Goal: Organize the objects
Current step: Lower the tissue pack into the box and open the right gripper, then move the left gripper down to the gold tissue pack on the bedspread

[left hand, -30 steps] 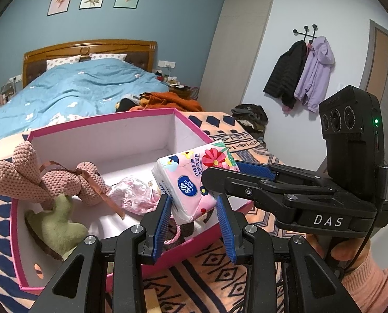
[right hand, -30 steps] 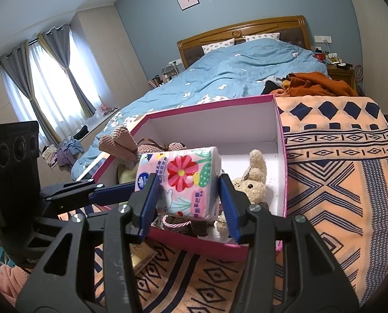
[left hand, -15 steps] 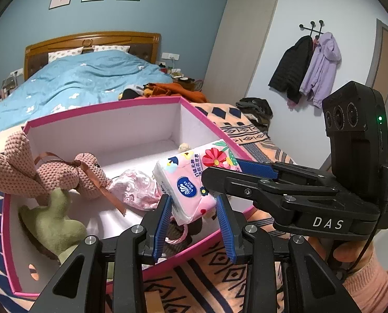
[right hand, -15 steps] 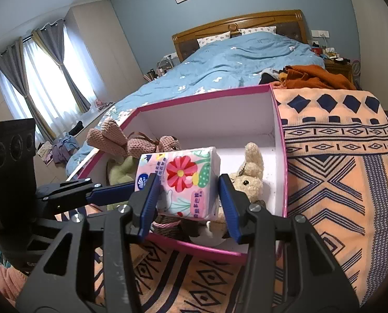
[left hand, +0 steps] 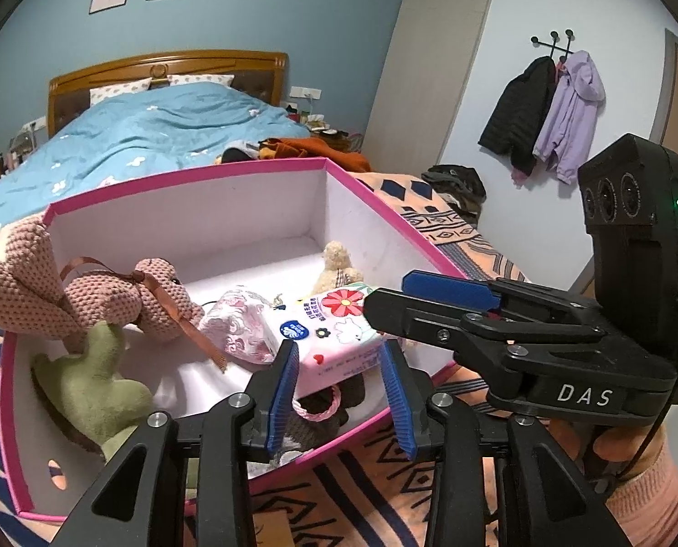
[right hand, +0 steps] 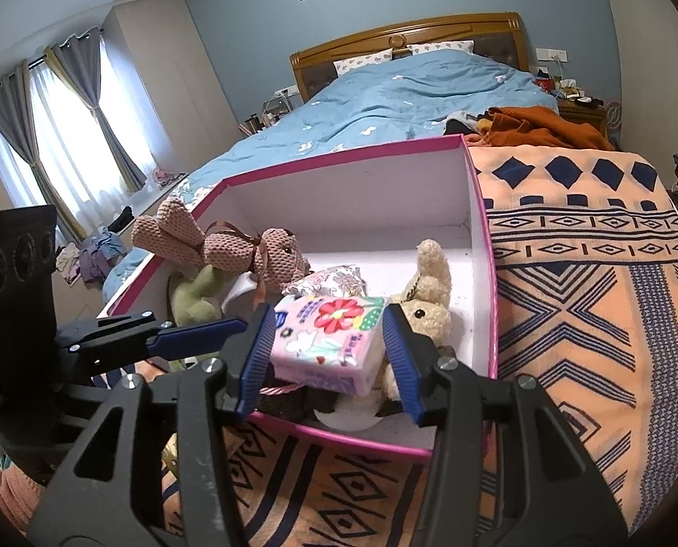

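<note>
Slippage is the risk: the pink flower-printed tissue pack (right hand: 327, 342), over the pink-rimmed white box (right hand: 485, 246), sits between both grippers' just-loosened, spread fingers (right hand: 259, 355) and could tumble crookedly onto the cream plush bear (right hand: 423, 305).

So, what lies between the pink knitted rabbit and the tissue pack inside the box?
A small pink floral pouch lies between the knitted rabbit and the tissue pack; both wrist views show it.
</note>
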`<state>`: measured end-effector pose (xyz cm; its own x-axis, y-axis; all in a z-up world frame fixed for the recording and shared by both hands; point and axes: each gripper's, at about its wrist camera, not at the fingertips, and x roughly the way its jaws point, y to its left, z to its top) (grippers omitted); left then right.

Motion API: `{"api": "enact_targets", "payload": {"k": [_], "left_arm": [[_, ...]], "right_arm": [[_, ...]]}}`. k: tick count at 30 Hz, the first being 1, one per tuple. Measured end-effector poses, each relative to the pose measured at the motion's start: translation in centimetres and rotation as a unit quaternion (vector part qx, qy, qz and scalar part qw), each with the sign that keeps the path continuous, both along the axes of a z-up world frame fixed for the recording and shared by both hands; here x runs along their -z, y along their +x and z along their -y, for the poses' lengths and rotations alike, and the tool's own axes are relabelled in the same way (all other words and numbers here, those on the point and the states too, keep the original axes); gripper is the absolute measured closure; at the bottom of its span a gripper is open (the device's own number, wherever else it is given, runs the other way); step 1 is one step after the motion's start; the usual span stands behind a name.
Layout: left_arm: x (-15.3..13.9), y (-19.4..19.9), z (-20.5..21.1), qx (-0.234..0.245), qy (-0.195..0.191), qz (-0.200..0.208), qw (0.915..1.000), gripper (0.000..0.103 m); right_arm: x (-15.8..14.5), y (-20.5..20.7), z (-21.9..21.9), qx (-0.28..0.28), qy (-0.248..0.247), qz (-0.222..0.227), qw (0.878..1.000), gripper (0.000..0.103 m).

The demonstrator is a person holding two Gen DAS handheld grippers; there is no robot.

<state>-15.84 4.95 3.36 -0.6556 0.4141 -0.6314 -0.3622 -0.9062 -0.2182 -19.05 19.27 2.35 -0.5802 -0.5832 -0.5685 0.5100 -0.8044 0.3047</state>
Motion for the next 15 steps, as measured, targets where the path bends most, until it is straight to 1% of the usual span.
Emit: {"api": "enact_targets", "payload": {"k": [4,7,11,13,15], "left_arm": [[-0.4,0.6,0.2,-0.007,-0.005,-0.011,0.9999,0.050],[-0.8,1.3,0.4,-0.012,-0.013,-0.020,0.9997,0.046],[-1.4,2.9,0.8,-0.018,-0.018,-0.034,0.9991,0.045],[-1.9,4.3,1.5,-0.029,-0.019,-0.048,0.9982,0.045],[-2.1,5.9,2.3,-0.029,-0.016,-0.057,0.9978,0.043]], "right_arm": [[-0.4,0.6,-0.2,0.003,-0.001,-0.009,1.000,0.050],[-0.7,1.2,-0.4,0.001,-0.005,-0.014,1.000,0.047],[-1.0,2.3,-0.6,-0.004,-0.007,-0.022,1.000,0.046],[-1.2,3.3,-0.7,-0.013,-0.011,-0.026,1.000,0.046],[-1.4,4.5,-0.6,-0.027,-0.010,-0.033,0.999,0.046]]}}
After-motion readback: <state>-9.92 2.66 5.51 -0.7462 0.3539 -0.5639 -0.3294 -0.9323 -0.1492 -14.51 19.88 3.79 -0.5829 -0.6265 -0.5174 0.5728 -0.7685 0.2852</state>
